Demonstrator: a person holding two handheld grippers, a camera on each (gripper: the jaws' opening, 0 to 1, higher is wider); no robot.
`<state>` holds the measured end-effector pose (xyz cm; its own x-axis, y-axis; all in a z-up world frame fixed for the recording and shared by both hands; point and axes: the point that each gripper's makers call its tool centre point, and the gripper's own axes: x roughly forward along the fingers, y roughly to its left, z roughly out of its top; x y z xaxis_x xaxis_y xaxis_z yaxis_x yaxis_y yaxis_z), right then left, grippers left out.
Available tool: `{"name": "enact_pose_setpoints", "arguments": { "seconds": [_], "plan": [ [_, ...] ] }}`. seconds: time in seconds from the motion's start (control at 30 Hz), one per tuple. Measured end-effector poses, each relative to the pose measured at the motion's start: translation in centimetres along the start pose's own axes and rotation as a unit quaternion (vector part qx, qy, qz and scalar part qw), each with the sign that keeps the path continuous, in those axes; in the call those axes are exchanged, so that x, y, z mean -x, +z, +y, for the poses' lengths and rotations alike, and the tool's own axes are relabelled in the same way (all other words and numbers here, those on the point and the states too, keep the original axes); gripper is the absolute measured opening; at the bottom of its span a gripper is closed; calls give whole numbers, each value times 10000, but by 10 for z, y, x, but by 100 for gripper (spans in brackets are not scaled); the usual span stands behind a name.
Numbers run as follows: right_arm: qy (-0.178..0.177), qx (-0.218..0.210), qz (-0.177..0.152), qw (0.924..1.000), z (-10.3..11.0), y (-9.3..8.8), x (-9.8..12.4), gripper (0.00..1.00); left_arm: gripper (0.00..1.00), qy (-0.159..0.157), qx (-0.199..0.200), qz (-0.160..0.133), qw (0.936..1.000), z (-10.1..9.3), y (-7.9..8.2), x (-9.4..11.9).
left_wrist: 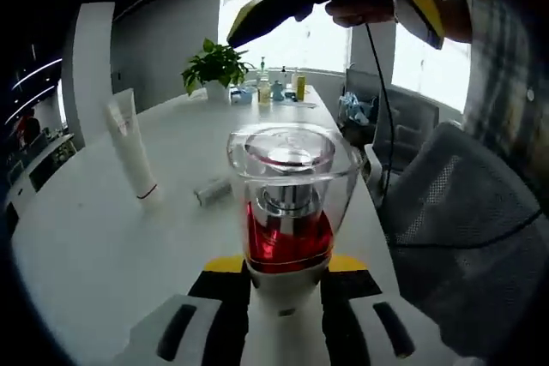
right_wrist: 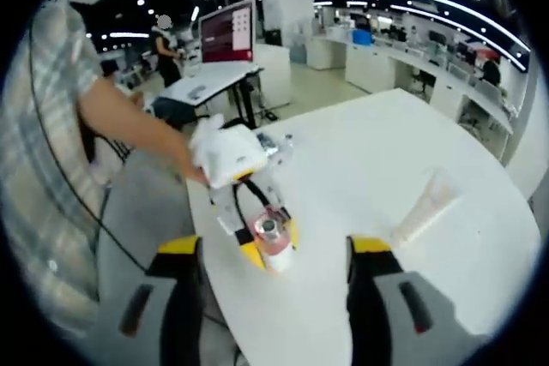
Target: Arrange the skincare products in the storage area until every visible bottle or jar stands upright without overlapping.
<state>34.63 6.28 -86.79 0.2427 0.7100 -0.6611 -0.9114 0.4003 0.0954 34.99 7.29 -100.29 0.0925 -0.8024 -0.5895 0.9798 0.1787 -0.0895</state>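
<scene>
Red bottle (left_wrist: 287, 212): upright, pinched by left gripper (left_wrist: 287, 276) at table's (left_wrist: 77, 246) near edge.
Right gripper (right_wrist: 274, 276): spread, empty.
Done: white tube (left_wrist: 130, 147) standing.
Left: small vial (left_wrist: 212, 190) lying flat.

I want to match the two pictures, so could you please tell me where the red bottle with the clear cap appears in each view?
Left gripper view: the red bottle stands at centre, low, gripped between the left tongs.
Right gripper view: it sits left of centre, low, held by the left tongs at the table's near edge.
Shared landmark: the white tube on the white table.
</scene>
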Motion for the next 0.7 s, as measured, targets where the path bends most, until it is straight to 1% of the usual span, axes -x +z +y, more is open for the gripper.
{"name": "enact_pose_setpoints", "arguments": {
  "seconds": [0.03, 0.1, 0.17, 0.2, 0.23, 0.27, 0.33, 0.37, 0.4, 0.43, 0.47, 0.5, 0.53, 0.57, 0.6, 0.63, 0.67, 0.7],
  "plan": [
    [11, -19, -5, 10000, 1, -1, -1, 66, 37, 36, 55, 61, 10000, -1, -3, 0],
    [43, -83, -22, 10000, 4, -5, -5, 67, 41, 114, 153, 131, 9997, -4, -9, 2],
    [61, -149, 20, 9999, 5, -13, -10, 67, 45, 226, 199, 111, 9995, -8, -12, 8],
    [51, -182, 70, 9998, 5, -18, -13, 67, 47, 268, 270, 44, 9993, -10, -12, 12],
    [46, -197, 114, 9997, 5, -23, -15, 67, 47, 345, 485, -79, 9982, -14, -11, 18],
    [52, -241, 166, 9996, 6, -28, -18, 67, 48, 425, 608, -146, 9971, -15, -11, 24],
    [57, -299, 184, 9994, 8, -34, -21, 67, 48, 754, 1009, -334, 9915, -14, -9, 42],
    [19, -337, 207, 9992, 8, -36, -22, 67, 48, 1013, 1428, -538, 9831, -13, -3, 56],
    [9, -365, 215, 9991, 8, -37, -23, 67, 48, 1172, 1738, -767, 9748, -12, 4, 68],
    [8, -391, 215, 9990, 9, -38, -23, 67, 47, 1306, 1984, -975, 9665, -12, 11, 79],
    [-7, -445, 182, 9988, 9, -38, -24, 67, 47, 1513, 2215, -1224, 9555, -13, 22, 97],
    [-27, -483, 167, 9987, 9, -39, -24, 67, 46, 1593, 2212, -1366, 9524, -14, 31, 109],
    [-52, -536, 171, 9984, 9, -41, -25, 67, 44, 1686, 2345, -1352, 9478, -19, 40, 123],
    [-93, -590, 166, 9981, 8, -43, -26, 67, 43, 1695, 2380, -1298, 9475, -22, 43, 127],
    [-116, -640, 178, 9977, 7, -45, -27, 67, 40, 1657, 2313, -1163, 9516, -28, 50, 133],
    [-125, -696, 203, 9973, 7, -47, -28, 67, 36, 1733, 1953, -564, 9637, -35, 56, 145],
    [-128, -754, 234, 9968, 7, -49, -29, 67, 33, 1711, 1657, -280, 9708, -39, 61, 148],
    [-133, -791, 259, 9964, 7, -52, -31, 67, 31, 1560, 1320, 84, 9789, -47, 73, 152]
  ]
}}
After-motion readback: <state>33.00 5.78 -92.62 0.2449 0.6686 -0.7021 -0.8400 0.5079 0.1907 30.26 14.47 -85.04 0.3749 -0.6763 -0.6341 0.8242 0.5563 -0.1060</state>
